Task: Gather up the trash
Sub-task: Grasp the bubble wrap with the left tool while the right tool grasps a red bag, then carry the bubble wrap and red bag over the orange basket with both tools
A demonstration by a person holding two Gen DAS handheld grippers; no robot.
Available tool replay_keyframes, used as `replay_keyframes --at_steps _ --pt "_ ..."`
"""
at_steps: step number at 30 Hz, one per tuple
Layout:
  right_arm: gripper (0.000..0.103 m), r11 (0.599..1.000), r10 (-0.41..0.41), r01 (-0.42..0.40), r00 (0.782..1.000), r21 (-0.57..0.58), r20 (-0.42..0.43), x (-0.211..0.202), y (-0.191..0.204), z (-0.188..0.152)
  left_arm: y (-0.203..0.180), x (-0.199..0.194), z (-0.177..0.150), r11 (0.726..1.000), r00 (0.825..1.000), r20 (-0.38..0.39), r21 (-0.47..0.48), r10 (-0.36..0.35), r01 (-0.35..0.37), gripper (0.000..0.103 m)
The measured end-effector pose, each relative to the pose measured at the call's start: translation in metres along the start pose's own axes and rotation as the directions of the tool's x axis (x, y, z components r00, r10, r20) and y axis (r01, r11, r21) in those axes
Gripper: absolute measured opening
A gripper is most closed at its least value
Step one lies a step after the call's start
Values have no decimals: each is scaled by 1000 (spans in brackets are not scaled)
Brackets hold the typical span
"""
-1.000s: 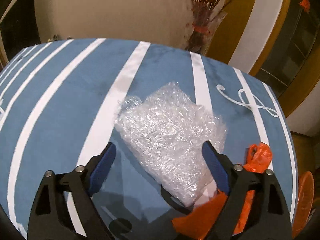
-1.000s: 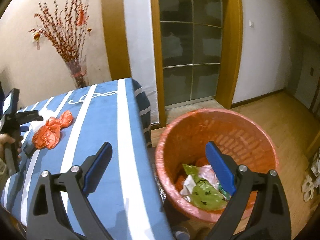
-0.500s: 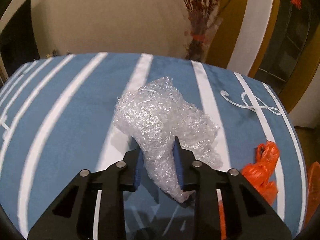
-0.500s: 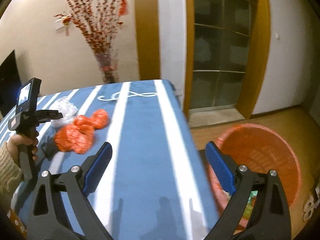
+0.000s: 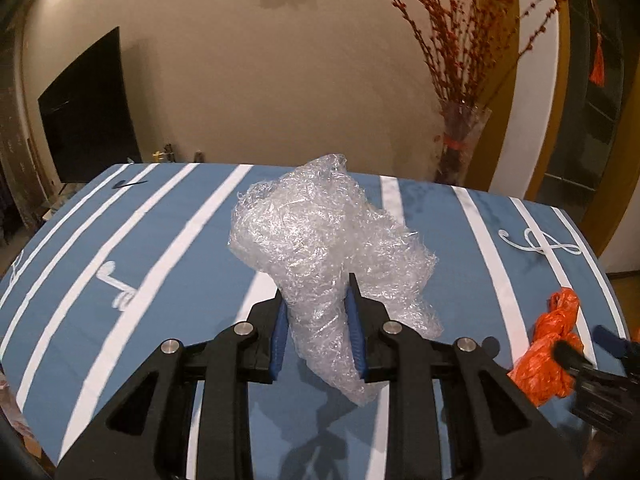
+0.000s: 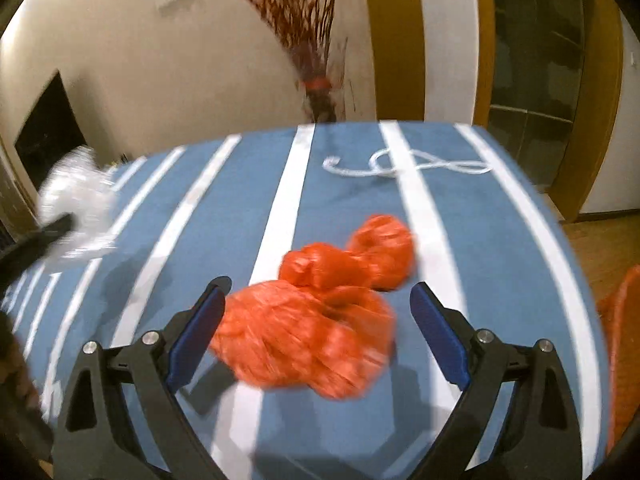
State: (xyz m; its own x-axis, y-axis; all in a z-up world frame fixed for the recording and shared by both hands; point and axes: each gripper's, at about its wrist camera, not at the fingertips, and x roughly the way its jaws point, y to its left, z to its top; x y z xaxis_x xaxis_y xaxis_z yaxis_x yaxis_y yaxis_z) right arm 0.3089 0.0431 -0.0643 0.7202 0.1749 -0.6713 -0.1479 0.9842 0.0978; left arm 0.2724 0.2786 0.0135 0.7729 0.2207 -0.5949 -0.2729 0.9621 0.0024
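Two grippers, left gripper (image 5: 316, 320) pinching bubble wrap (image 5: 328, 240), right gripper (image 6: 316, 328) wide around orange bag (image 6: 316, 320)

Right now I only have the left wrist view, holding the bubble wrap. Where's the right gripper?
Observer: The right gripper is open, its blue pads either side of the crumpled orange bag on the striped tablecloth.
Operator: Is it gripping the bag?
Observer: No. There is a gap between each pad and the bag, which lies on the cloth.
Operator: Can you see my load from there?
Observer: Yes, blurred at the far left edge: the bubble wrap is clamped in the left gripper, raised above the cloth.
Operator: Any bin nearby?
Observer: An orange mesh edge shows past the table's right side; likely the basket, but mostly cut off.
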Motion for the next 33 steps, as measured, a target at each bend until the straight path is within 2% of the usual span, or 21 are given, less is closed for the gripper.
replay_keyframes --at_steps 2,4,5,7,8,9,12,15,23,33 --pt "86 999 -33 33 998 -11 -43 15 5 -1 3 -1 -1 1000 1000 1 -3 5 -5 26" --pt "72 999 -50 49 995 -11 -89 25 4 -6 3 -1 -3 1000 1000 -4 -3 0 0 26" --pt "69 998 -54 52 996 -19 -75 22 2 -8 3 -1 -4 1000 1000 -6 -1 -5 5 26" --pt "52 998 -61 59 996 -31 -71 14 -5 -15 -2 -2 -8 1000 1000 -8 11 -15 15 26" --pt "47 997 -65 62 996 -41 -68 9 -10 -19 -5 -3 -9 1000 1000 -11 16 -22 22 26" --pt "36 997 -63 60 996 -43 -66 6 -15 -21 -9 -2 -11 999 999 -16 21 -34 34 26" --pt "24 999 -48 47 997 -15 -62 -7 -41 -31 -25 -4 -17 997 997 -24 41 -69 70 26" --pt "19 998 -60 60 997 11 -52 -24 -68 -42 -43 -9 -22 993 994 -30 59 -103 104 26" --pt "18 991 -99 97 995 90 26 -86 -126 -64 -99 -31 -30 972 978 -35 111 -204 207 26" --pt "18 975 -141 115 981 189 133 -159 -188 -82 -185 -68 -44 920 943 -50 208 -330 333 26"
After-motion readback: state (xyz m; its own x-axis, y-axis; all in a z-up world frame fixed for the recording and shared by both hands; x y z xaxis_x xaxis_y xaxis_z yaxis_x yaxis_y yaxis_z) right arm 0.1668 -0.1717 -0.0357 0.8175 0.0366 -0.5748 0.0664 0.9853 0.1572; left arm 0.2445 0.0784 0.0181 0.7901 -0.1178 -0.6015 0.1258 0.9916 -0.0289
